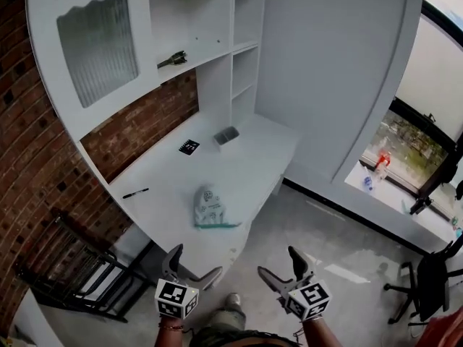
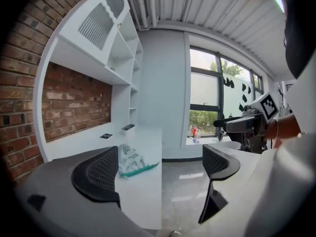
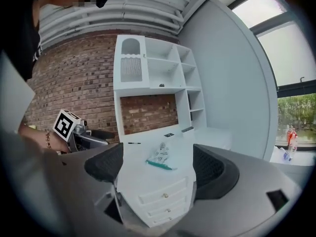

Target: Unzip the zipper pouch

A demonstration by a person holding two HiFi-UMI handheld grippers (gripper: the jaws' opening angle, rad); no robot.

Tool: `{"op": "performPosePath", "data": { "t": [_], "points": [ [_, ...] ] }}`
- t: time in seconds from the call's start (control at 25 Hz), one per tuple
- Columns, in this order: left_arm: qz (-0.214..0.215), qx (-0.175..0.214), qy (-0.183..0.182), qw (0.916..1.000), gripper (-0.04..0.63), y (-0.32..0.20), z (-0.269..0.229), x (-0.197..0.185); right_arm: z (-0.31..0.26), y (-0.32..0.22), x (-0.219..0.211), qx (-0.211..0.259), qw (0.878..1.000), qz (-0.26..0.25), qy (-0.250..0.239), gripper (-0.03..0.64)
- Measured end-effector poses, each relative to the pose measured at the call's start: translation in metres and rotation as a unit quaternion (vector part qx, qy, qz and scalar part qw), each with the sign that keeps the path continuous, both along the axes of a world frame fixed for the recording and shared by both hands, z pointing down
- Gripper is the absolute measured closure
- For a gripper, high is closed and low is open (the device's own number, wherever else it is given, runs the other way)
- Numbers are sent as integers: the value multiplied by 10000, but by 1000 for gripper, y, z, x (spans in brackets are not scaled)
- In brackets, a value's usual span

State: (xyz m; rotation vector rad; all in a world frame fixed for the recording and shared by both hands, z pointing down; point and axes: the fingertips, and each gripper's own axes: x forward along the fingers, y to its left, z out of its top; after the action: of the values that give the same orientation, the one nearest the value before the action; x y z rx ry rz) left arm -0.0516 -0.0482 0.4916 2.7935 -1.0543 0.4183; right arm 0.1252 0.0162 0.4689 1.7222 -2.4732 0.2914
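Some things on my left are hard to read. The black rack (image 1: 69, 270) by the brick wall (image 1: 29, 107) is cut off by the frame edge, and I cannot name the dark object (image 1: 172, 59) on the hutch shelf. My own arms are cropped at the bottom of the head view.

The left gripper (image 1: 197, 260) is released, its jaws wide apart with nothing in them. In the left gripper view (image 2: 158, 167) the pouch shows only far beyond the left pad. The right gripper (image 1: 278, 260) is also slack and empty (image 3: 159, 168). Both hang short of the desk's near end, apart from it.

The zipper pouch (image 1: 210, 207) lies flat on the desk near that near end, to the right of the pen (image 1: 135, 192) and well apart from it. Its teal zipper edge (image 1: 217, 225) faces me and runs crosswise, left to right. The pale printed body narrows away from me toward the back of the desk. I cannot make out the zipper pull in any view.

The desk (image 1: 246, 161) is white and mostly bare. A small black card (image 1: 189, 147) and a grey tray (image 1: 226, 135) sit near the back, below the white hutch (image 1: 195, 20). The right gripper view shows drawers (image 3: 165, 196) in the desk's near end. The floor (image 1: 340, 230) is pale and glossy. At the right are a window (image 1: 434, 78), bottles on its sill (image 1: 381, 163) and an office chair (image 1: 427, 280).
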Motion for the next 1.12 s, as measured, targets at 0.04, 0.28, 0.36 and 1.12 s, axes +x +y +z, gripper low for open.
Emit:
{"op": "performPosePath", "data": {
  "t": [0.04, 0.28, 0.36, 1.12],
  "points": [
    [32, 1, -40, 10000, 64, -13, 1, 3, 1, -14, 1, -17, 10000, -16, -25, 178],
    [200, -161, -367, 9990, 71, -70, 20, 2, 5, -82, 0, -51, 9999, -122, -82, 184],
    [325, -107, -711, 9969, 77, -83, 31, -3, 7, -98, 2, -64, 9998, -147, -95, 187],
    [1331, 496, -2875, 9472, 149, -156, 63, -41, 27, -161, -8, -294, 9973, -666, -94, 196]
  ]
}}
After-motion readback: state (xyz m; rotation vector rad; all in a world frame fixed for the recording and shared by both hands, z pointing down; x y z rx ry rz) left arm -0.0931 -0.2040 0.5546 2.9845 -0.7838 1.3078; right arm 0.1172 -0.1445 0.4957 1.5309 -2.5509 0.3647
